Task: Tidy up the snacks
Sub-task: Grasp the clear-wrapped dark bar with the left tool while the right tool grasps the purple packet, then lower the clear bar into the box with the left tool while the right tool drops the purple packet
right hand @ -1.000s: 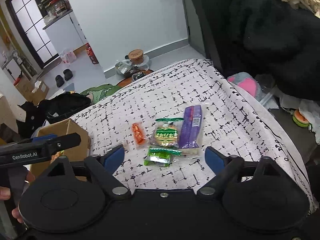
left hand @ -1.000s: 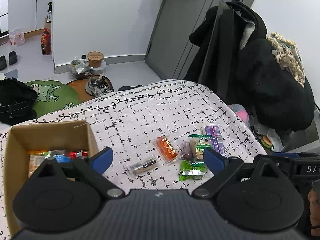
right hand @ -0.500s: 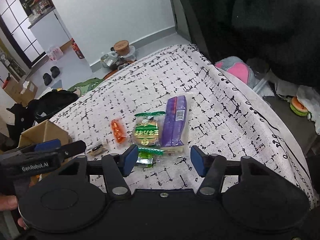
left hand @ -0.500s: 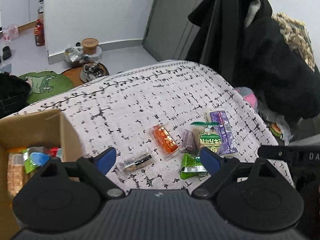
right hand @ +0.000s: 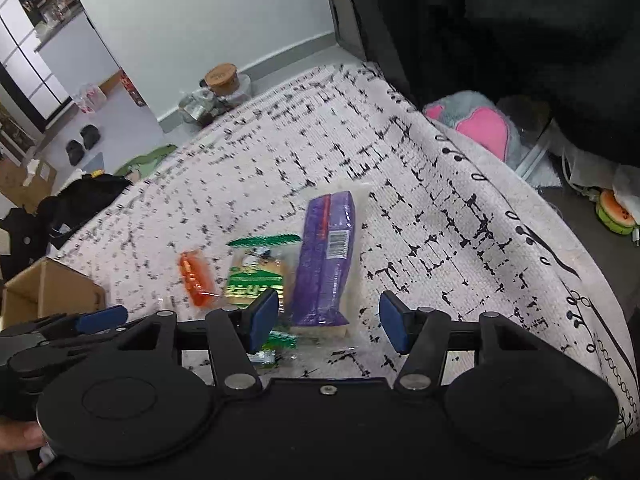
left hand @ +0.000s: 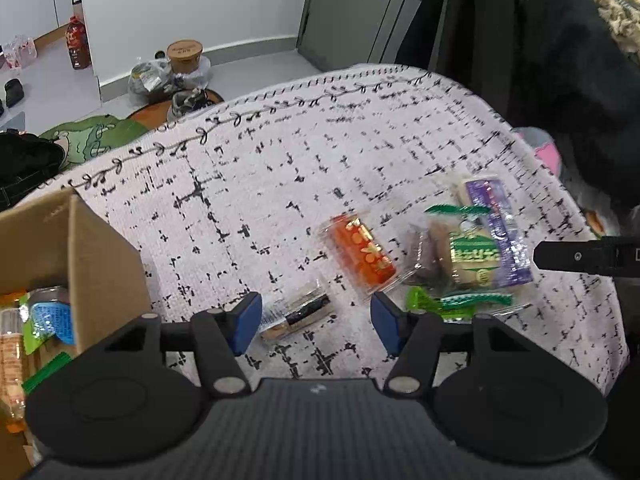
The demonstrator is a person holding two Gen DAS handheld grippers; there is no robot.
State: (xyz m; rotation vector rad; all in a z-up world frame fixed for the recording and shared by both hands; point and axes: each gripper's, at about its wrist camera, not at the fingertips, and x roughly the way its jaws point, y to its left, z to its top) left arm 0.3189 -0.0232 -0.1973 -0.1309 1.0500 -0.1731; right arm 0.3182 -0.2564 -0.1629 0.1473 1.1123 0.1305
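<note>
Several snacks lie on the patterned tablecloth (left hand: 280, 152). My left gripper (left hand: 316, 322) is open, its fingers either side of a small dark bar in clear wrap (left hand: 298, 316). An orange packet (left hand: 360, 254) lies just beyond it. A green-labelled biscuit packet (left hand: 472, 256), a purple packet (left hand: 500, 232) and a green wrapper (left hand: 456, 304) lie to the right. My right gripper (right hand: 328, 322) is open over the near end of the purple packet (right hand: 326, 260), with the biscuit packet (right hand: 256, 276) and orange packet (right hand: 196, 276) to its left.
A cardboard box (left hand: 92, 264) with several snacks inside stands at the table's left; it also shows in the right wrist view (right hand: 52, 288). Dark coats (left hand: 560, 60) hang right of the table. Bags, shoes and jars lie on the floor behind. A plush toy (right hand: 480, 124) sits off the right edge.
Both grippers have moved forward and down toward the snacks. Both have narrowed their opening. The left has come over the dark bar, the right over the purple packet.
</note>
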